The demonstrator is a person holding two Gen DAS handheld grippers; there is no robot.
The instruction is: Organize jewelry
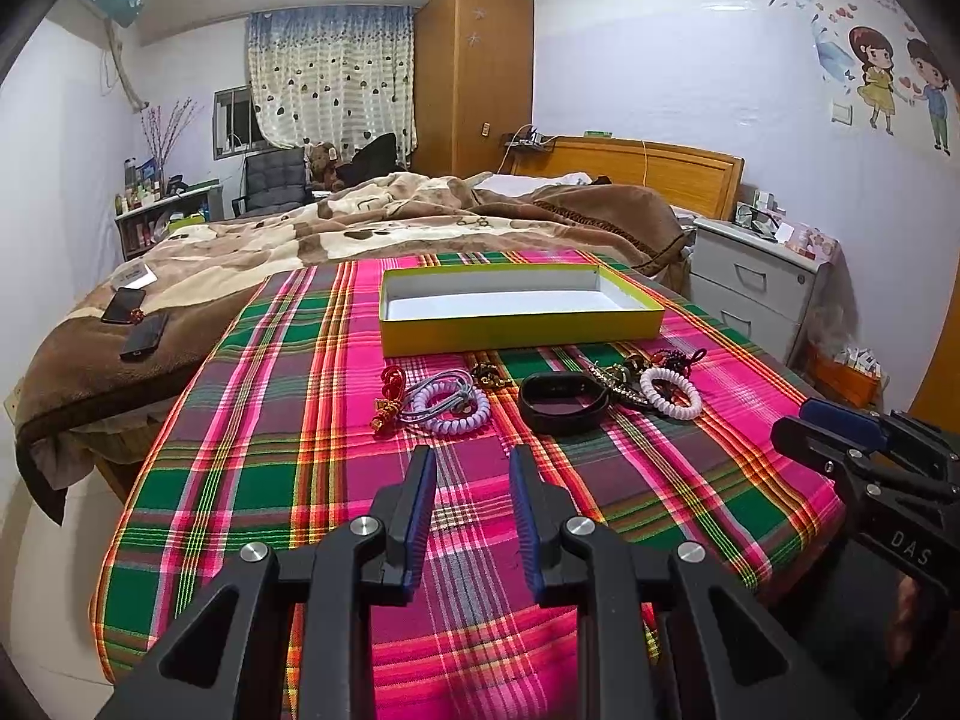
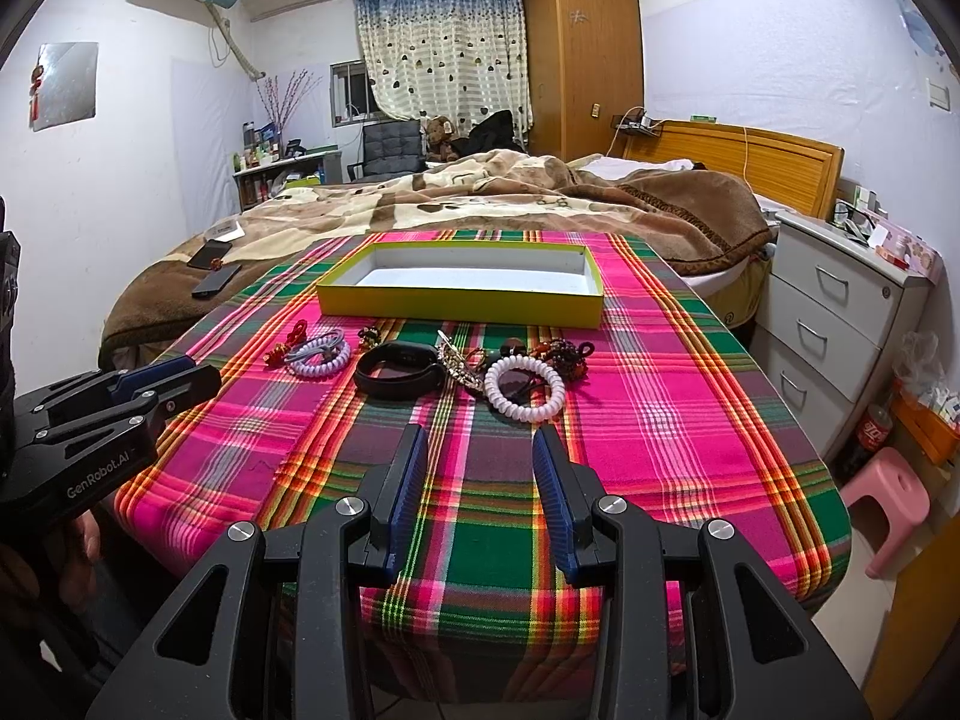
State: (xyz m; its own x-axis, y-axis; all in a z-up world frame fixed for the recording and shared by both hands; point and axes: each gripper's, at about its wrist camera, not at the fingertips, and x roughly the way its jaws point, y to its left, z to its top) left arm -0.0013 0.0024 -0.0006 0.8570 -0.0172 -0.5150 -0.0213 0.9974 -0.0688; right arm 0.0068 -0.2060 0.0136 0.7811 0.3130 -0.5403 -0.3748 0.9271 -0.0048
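Observation:
A yellow box [image 1: 522,330] with a white inside stands empty at the far side of the plaid-covered table [image 1: 336,480]; it also shows in the right wrist view [image 2: 459,300]. In front of it lies a row of jewelry: a red charm [image 1: 387,399], a lilac spiral band [image 1: 447,408], a black bracelet [image 1: 564,402], a white spiral band [image 1: 669,393] and dark bead pieces [image 2: 564,354]. My left gripper [image 1: 474,462] is open and empty, short of the lilac band. My right gripper [image 2: 480,441] is open and empty, just short of the black bracelet [image 2: 399,372] and white band [image 2: 525,390].
A bed with a brown blanket [image 1: 360,228] lies beyond the table, with two phones [image 1: 135,321] on its near corner. A grey drawer unit [image 2: 840,312] and a pink stool [image 2: 891,504] stand to the right. The right gripper's body shows at the right edge [image 1: 870,462].

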